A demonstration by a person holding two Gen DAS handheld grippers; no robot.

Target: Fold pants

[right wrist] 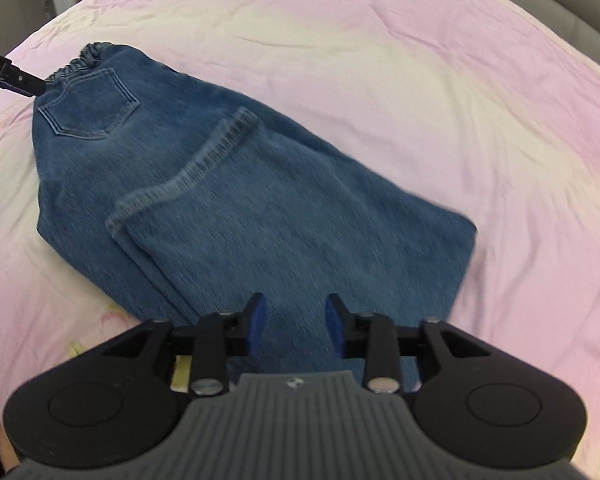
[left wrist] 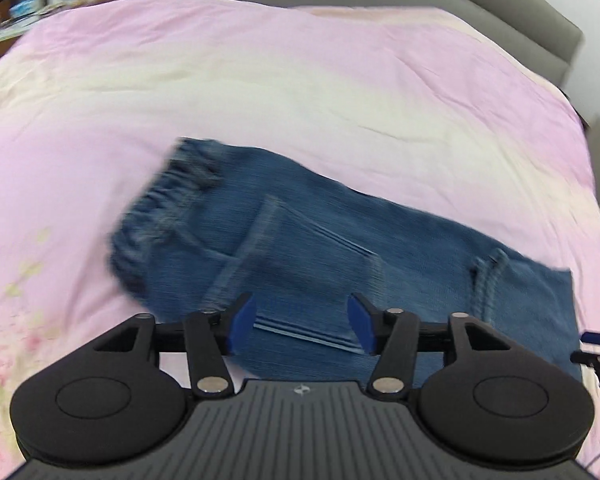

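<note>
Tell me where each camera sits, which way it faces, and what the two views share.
Left wrist: rides the left tongs, looking steeply down over the jeans on the pink bedspread; own open blue pads show, and the right tongs at the right edge.
Right wrist: rides the right tongs, looking down the jeans toward the waistband; own open pads show, left tongs' tip at left.
Shared: jeans, bedspread, grey headboard.

One pants (right wrist: 228,184), one bed (right wrist: 420,60), two claws (right wrist: 296,322)
</note>
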